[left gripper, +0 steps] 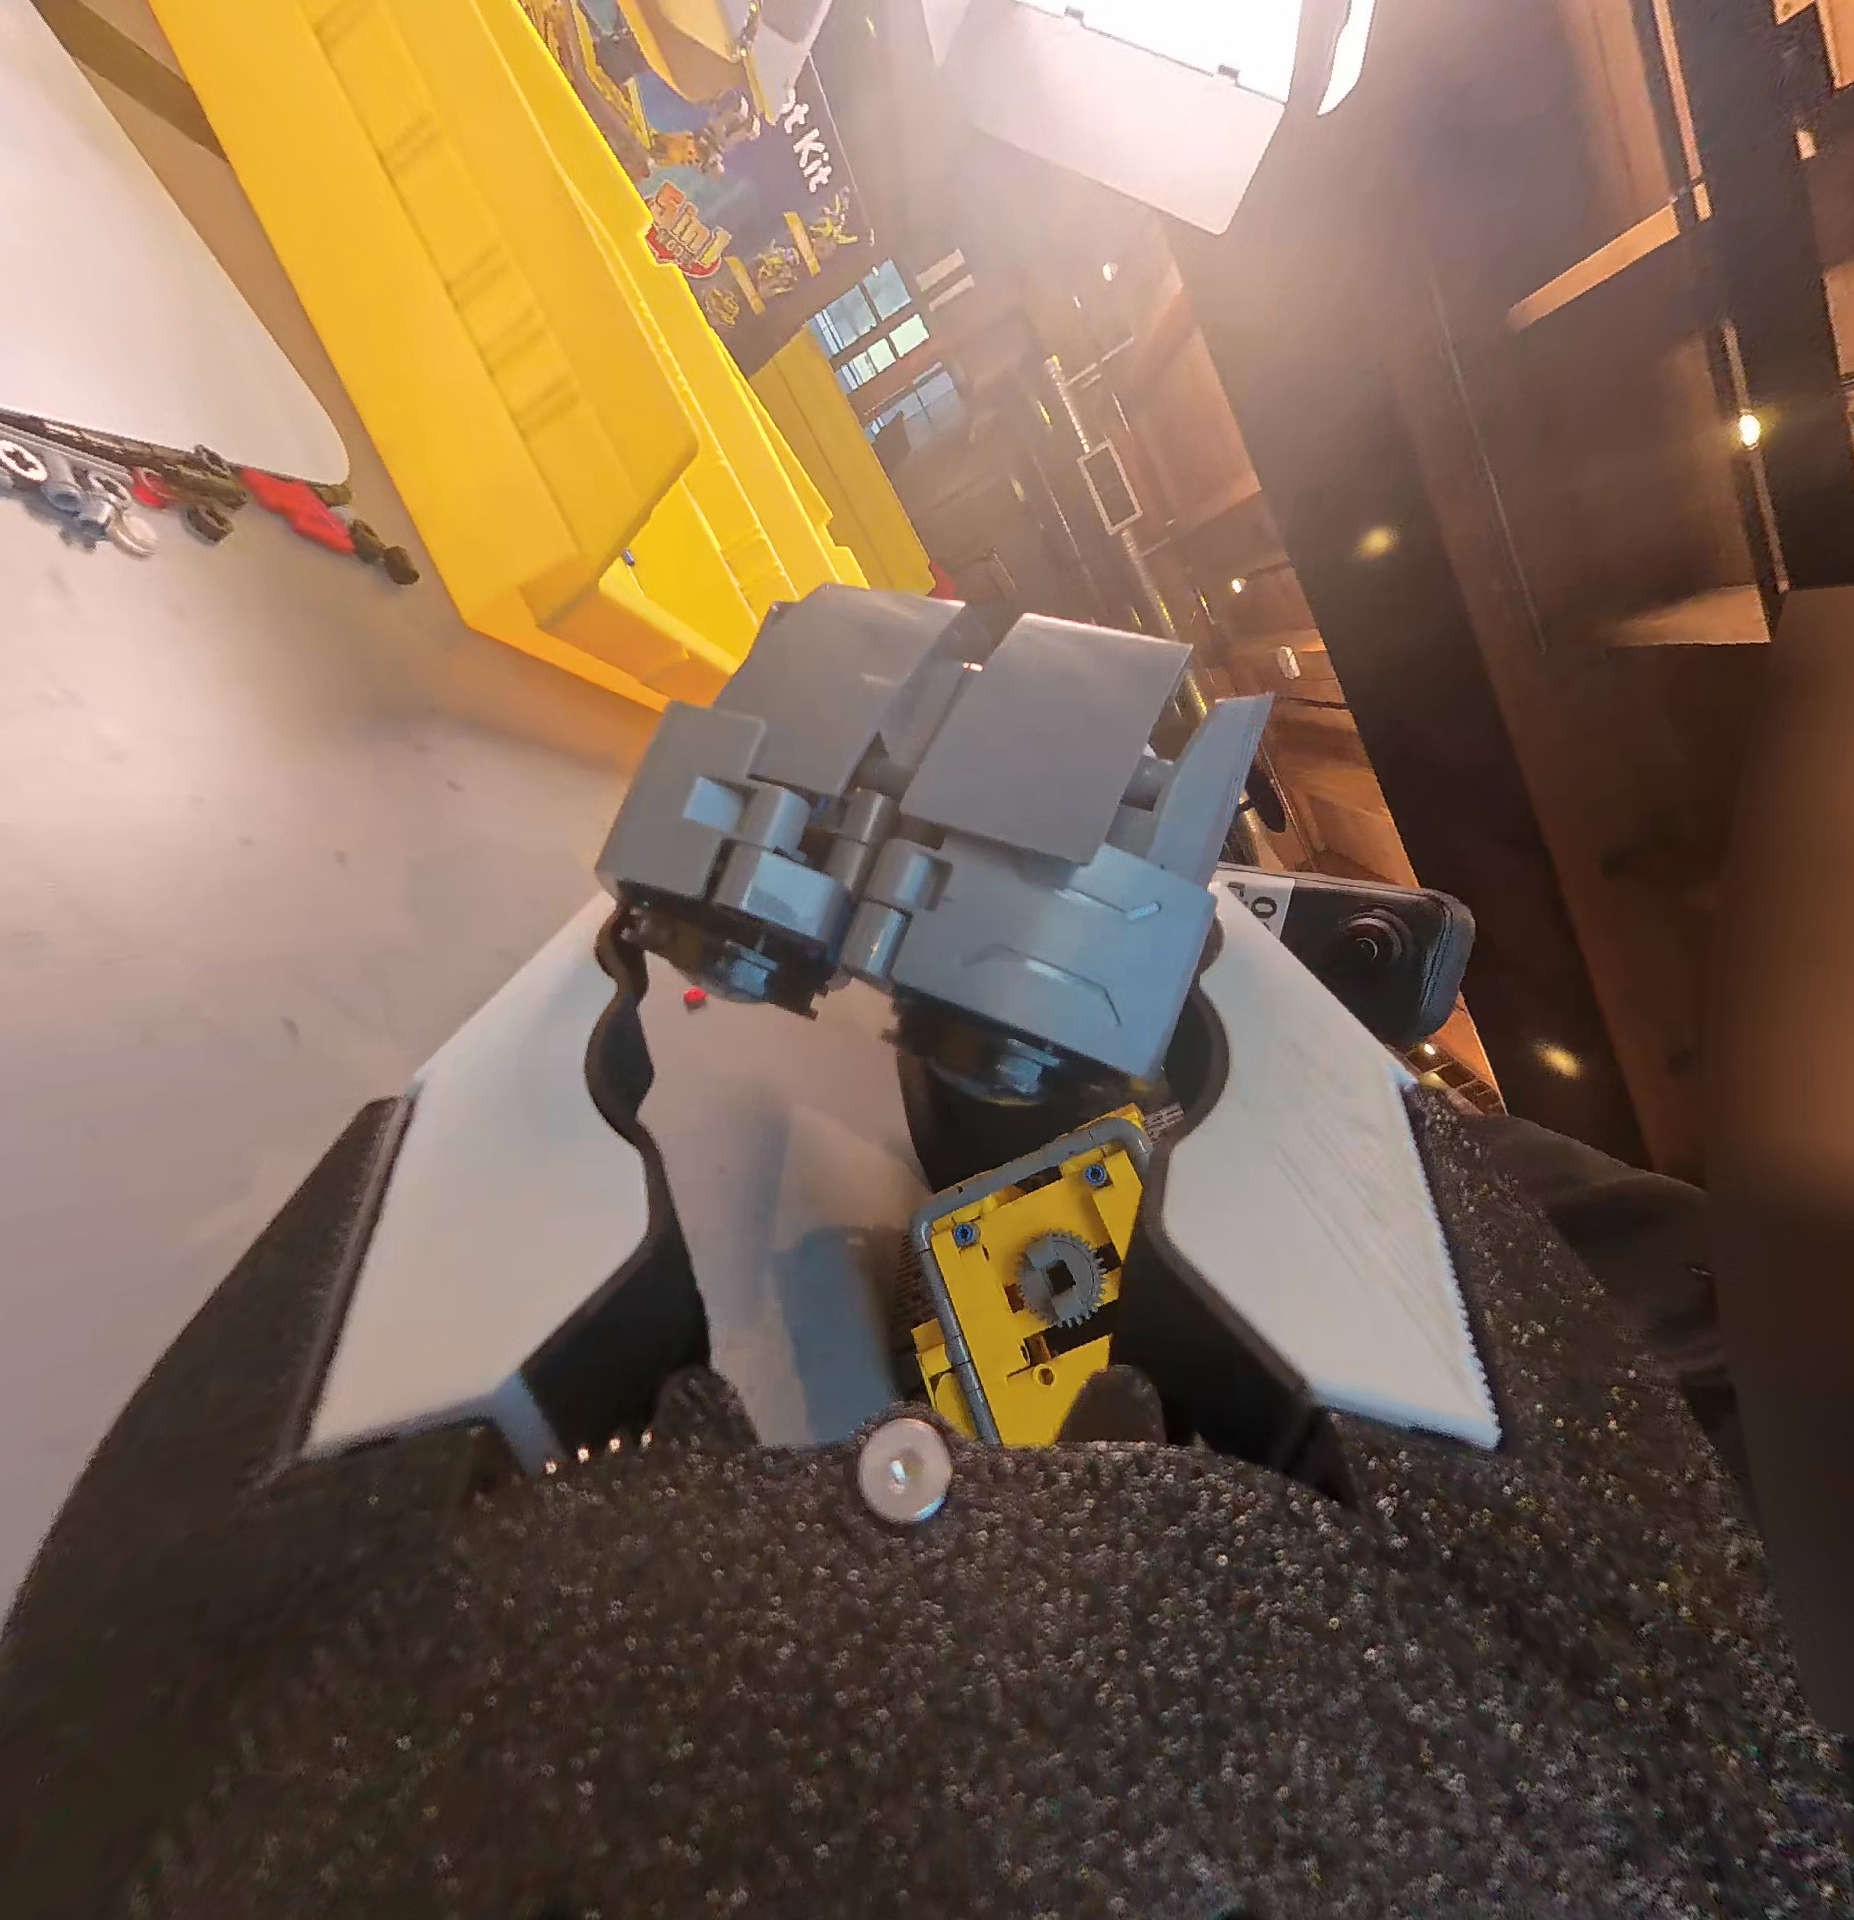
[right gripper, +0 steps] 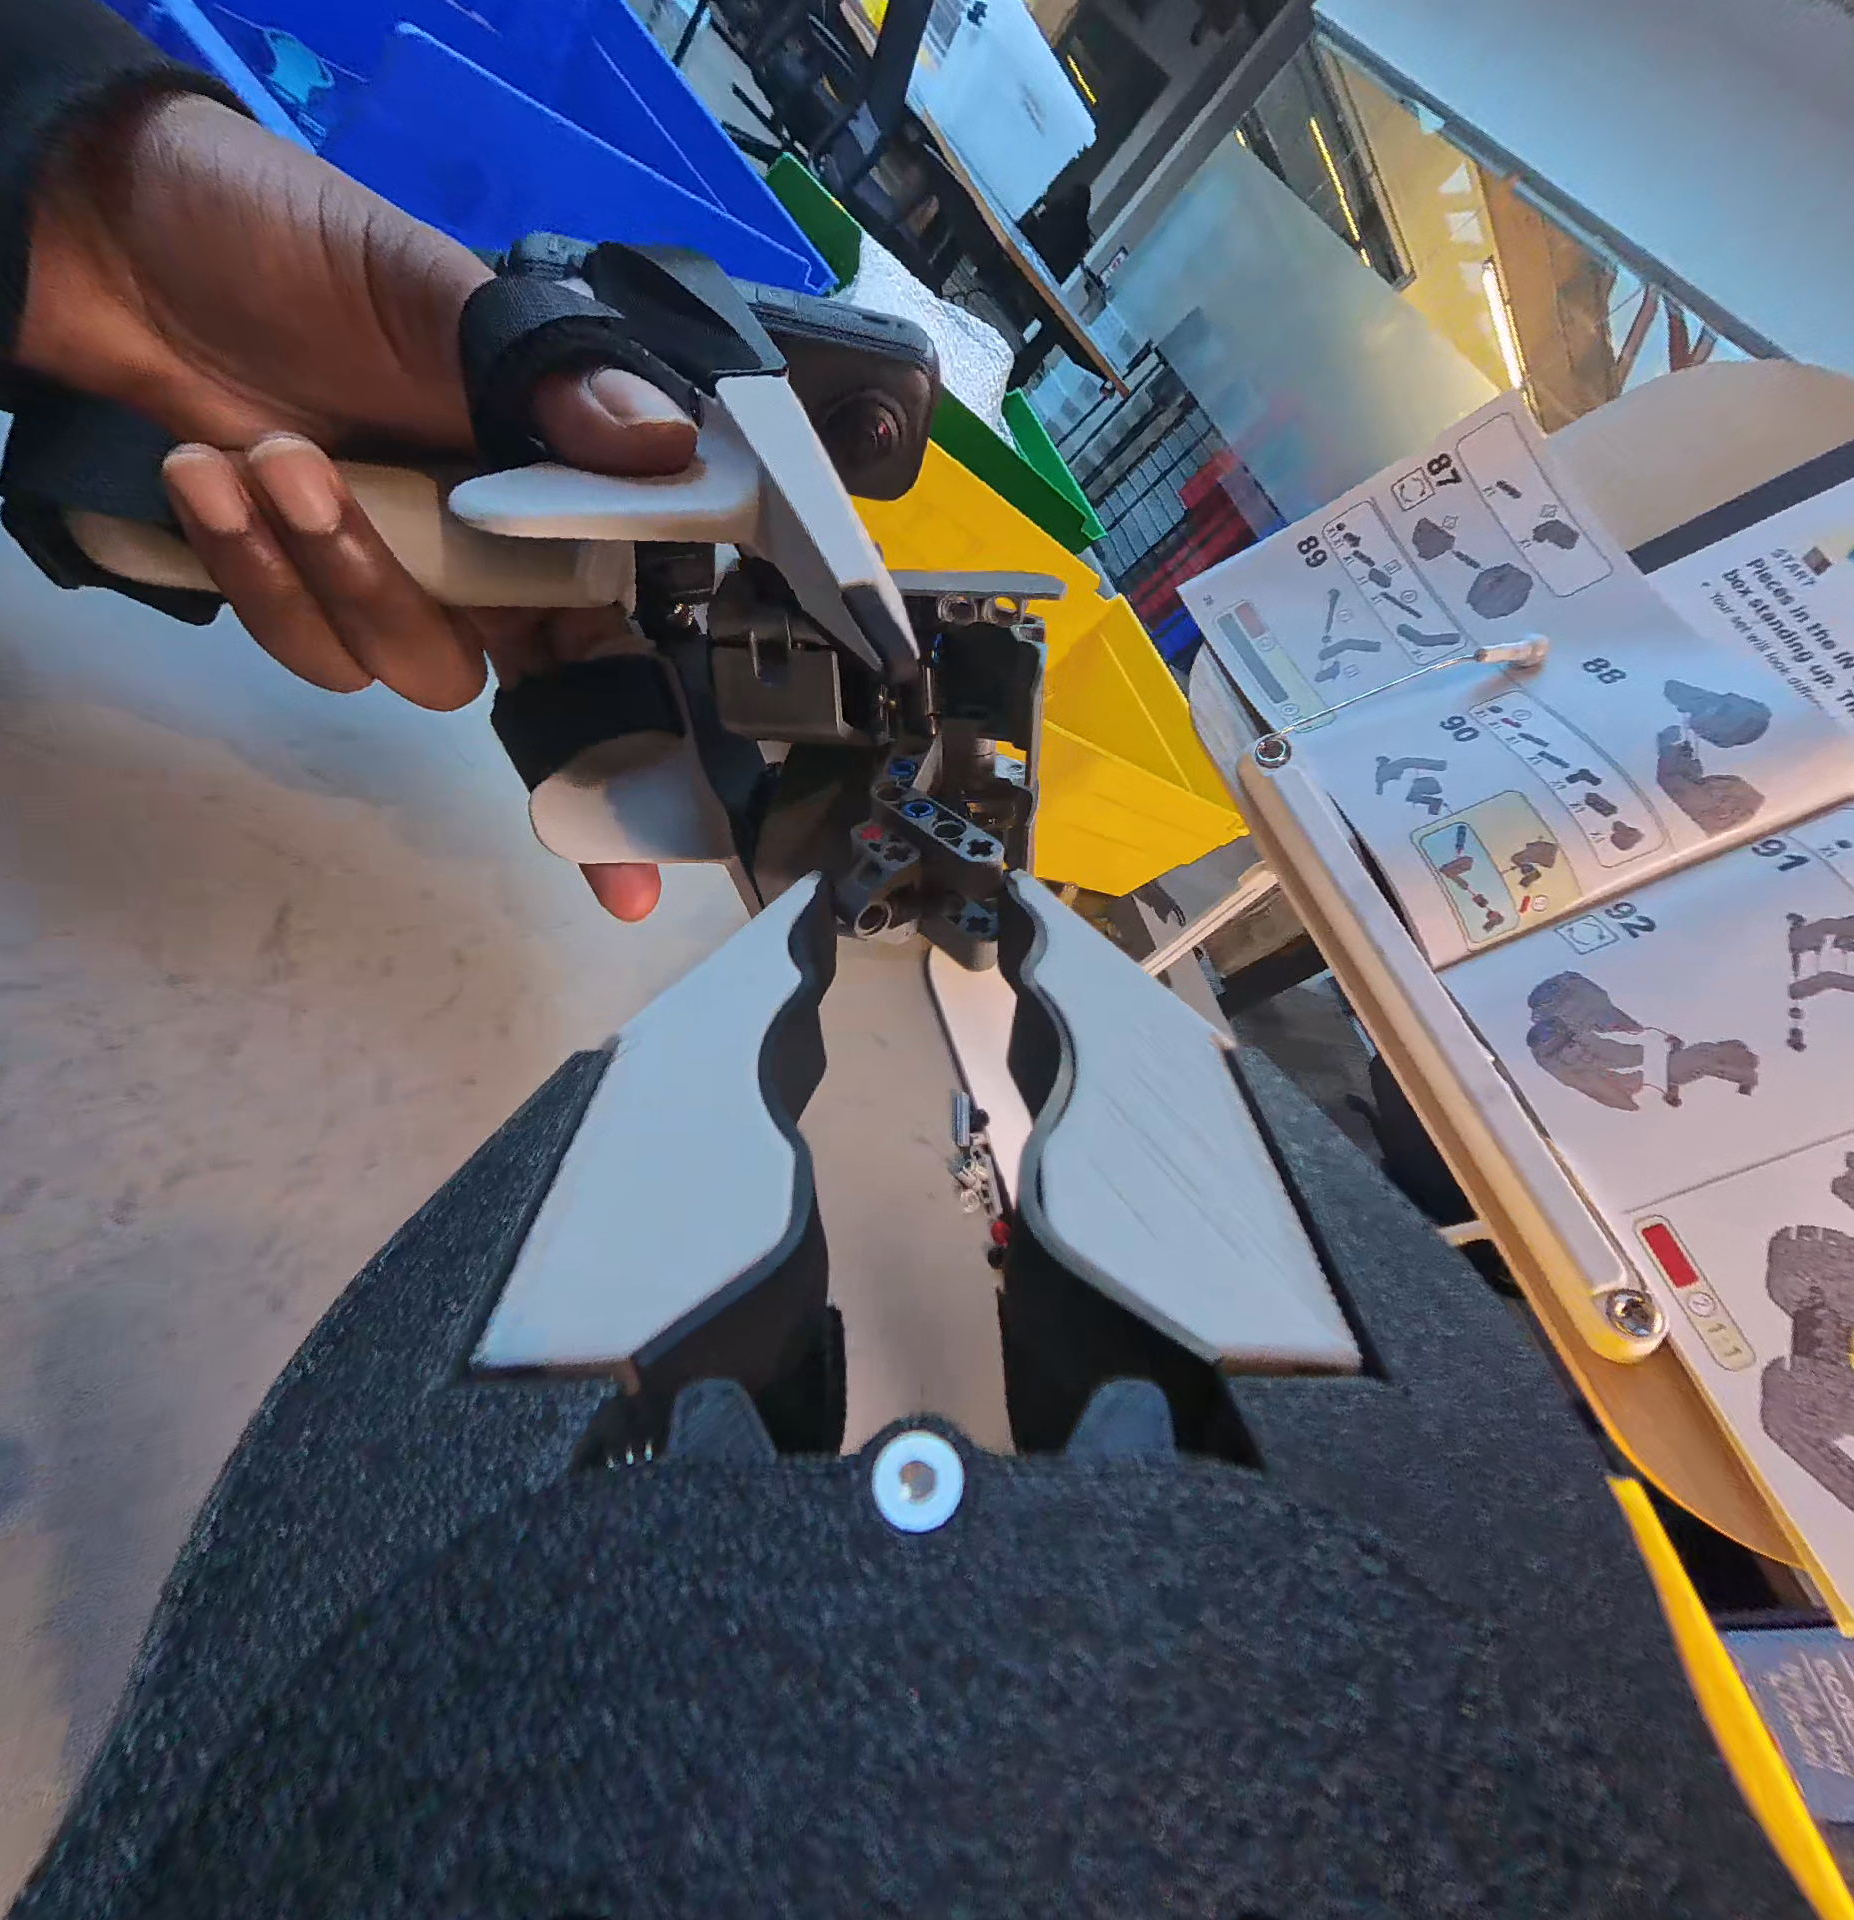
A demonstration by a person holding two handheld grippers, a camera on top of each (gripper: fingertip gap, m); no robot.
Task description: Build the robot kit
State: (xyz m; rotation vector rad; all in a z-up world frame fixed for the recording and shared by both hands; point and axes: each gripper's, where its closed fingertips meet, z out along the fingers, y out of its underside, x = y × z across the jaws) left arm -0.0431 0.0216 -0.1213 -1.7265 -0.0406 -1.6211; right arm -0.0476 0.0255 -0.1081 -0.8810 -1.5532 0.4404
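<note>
My left gripper (left gripper: pixel 918 935) is shut on a grey brick-built model (left gripper: pixel 902 821) and holds it above the white table (left gripper: pixel 175 935). A yellow brick assembly with a grey gear (left gripper: pixel 1037 1288) shows below it, between my fingers. In the right wrist view, my right gripper (right gripper: pixel 915 894) is closed on the model's lower end, on dark grey holed beams (right gripper: pixel 928 842). A hand (right gripper: pixel 227 312) holds the left gripper there, and its white finger (right gripper: pixel 809 520) presses on the model (right gripper: pixel 990 675). The right gripper's camera (left gripper: pixel 1359 935) shows behind the model.
Yellow bins (left gripper: pixel 466 312) and a kit box (left gripper: pixel 757 208) stand at the table's back, with loose parts (left gripper: pixel 175 488) to the left. Blue (right gripper: pixel 538 125), green (right gripper: pixel 1006 457) and yellow bins (right gripper: pixel 1110 727) stand behind. An open instruction booklet on a stand (right gripper: pixel 1629 831) is right. Small parts (right gripper: pixel 970 1164) lie below. My two grippers' fingertips are within a few centimetres of each other.
</note>
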